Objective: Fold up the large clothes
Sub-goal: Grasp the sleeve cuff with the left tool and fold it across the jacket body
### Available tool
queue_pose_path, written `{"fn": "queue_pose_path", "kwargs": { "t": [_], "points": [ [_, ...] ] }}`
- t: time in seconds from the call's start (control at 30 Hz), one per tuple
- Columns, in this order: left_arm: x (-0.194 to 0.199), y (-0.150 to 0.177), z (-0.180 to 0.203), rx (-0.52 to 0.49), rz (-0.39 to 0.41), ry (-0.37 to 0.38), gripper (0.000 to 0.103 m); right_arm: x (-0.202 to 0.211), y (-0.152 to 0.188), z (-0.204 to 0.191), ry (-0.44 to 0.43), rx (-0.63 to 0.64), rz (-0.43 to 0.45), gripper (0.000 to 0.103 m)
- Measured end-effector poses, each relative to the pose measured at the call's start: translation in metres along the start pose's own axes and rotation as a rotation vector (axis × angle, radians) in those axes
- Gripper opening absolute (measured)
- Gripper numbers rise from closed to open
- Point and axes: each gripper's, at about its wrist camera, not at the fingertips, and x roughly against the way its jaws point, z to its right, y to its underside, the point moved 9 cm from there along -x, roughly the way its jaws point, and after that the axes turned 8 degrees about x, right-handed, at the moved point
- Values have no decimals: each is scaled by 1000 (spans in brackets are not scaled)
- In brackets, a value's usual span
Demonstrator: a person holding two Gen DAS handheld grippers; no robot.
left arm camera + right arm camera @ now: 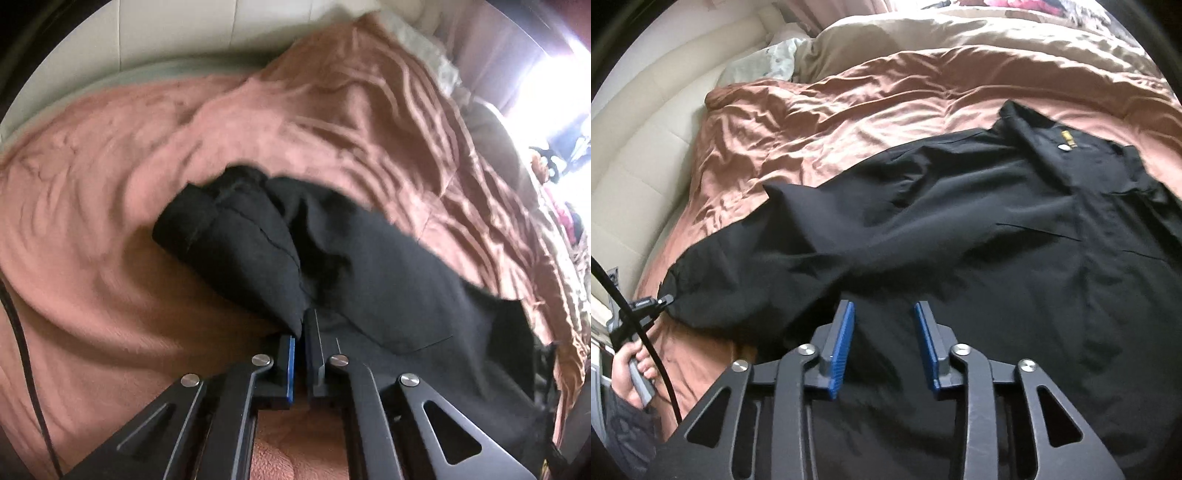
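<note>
Your left gripper [303, 325] is pinching the black jacket [960, 229] sleeve end, jaws closed on fabric; your right gripper [884, 325] is hovering wide apart, empty, above the jacket on the brown duvet [820, 110].

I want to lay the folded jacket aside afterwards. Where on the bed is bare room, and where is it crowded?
Free: the brown blanket between the black jacket and the cream headboard. Crowded: the jacket covers the near middle under the open right gripper; the left gripper pinches its sleeve; pillows fill the far edge.
</note>
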Motion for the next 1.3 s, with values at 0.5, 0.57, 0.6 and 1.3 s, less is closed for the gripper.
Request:
{"fn": "queue_pose_path", "kwargs": {
  "t": [0.5, 0.57, 0.6, 1.3],
  "points": [
    [144, -41, 122, -166, 157, 283, 1, -100, -10, -15, -54, -64, -74, 12],
    [162, -41, 146, -201, 173, 323, 1, -95, -11, -17, -70, -63, -101, 12],
    [170, -40, 157, -217, 181, 339, 1, -87, -14, -15, -59, -62, -93, 12],
    [291, 89, 391, -541, 146, 698, 1, 156, 44, 80, 2, -182, 217, 70]
  ]
}}
